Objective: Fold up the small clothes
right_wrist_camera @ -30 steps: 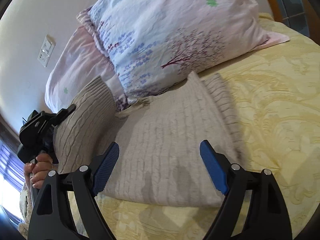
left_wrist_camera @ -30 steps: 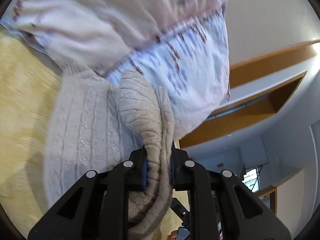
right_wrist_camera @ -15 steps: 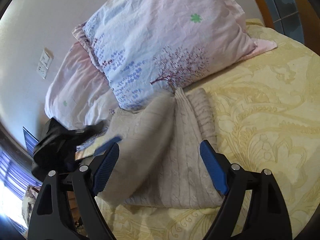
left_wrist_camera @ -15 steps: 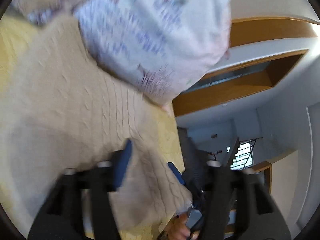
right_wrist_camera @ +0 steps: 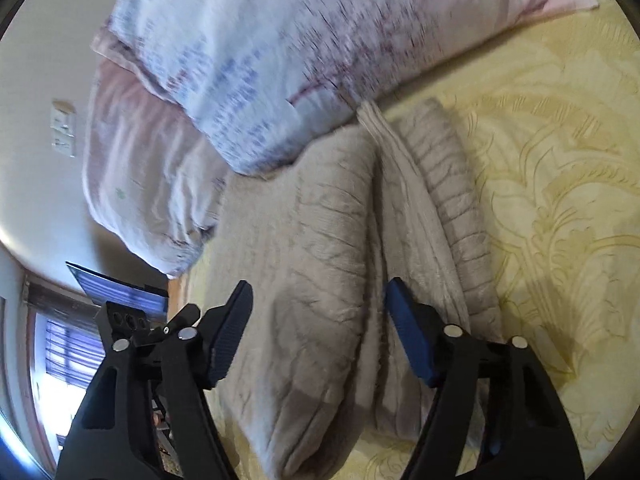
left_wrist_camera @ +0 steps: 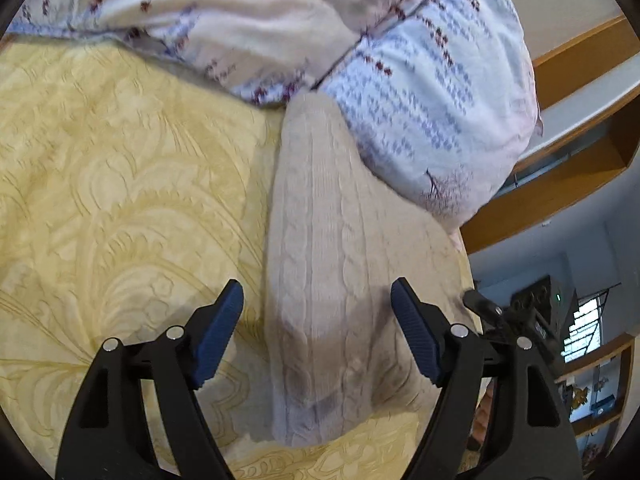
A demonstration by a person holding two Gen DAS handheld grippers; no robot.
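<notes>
A beige cable-knit sweater (left_wrist_camera: 332, 272) lies folded into a long narrow shape on the yellow bedspread (left_wrist_camera: 120, 184), its far end against the pillows. My left gripper (left_wrist_camera: 318, 332) is open and empty, its jaws either side of the sweater's near end, just above it. In the right wrist view the sweater (right_wrist_camera: 328, 280) shows several lengthwise folds. My right gripper (right_wrist_camera: 320, 332) is open and empty above the sweater's near part. The other gripper's black body (right_wrist_camera: 128, 324) shows at the left.
Two floral pillows (left_wrist_camera: 420, 80) lean at the head of the bed, also in the right wrist view (right_wrist_camera: 280, 48). Wooden shelving (left_wrist_camera: 560, 184) stands beyond the bed. A wall switch (right_wrist_camera: 62, 128) and a window (right_wrist_camera: 60, 352) show at the left. Bare bedspread (right_wrist_camera: 560, 208) lies to the sweater's right.
My left gripper has let go of the sweater fold it held, opened and drawn back. The fold now lies across the sweater. My right gripper has come closer over the sweater.
</notes>
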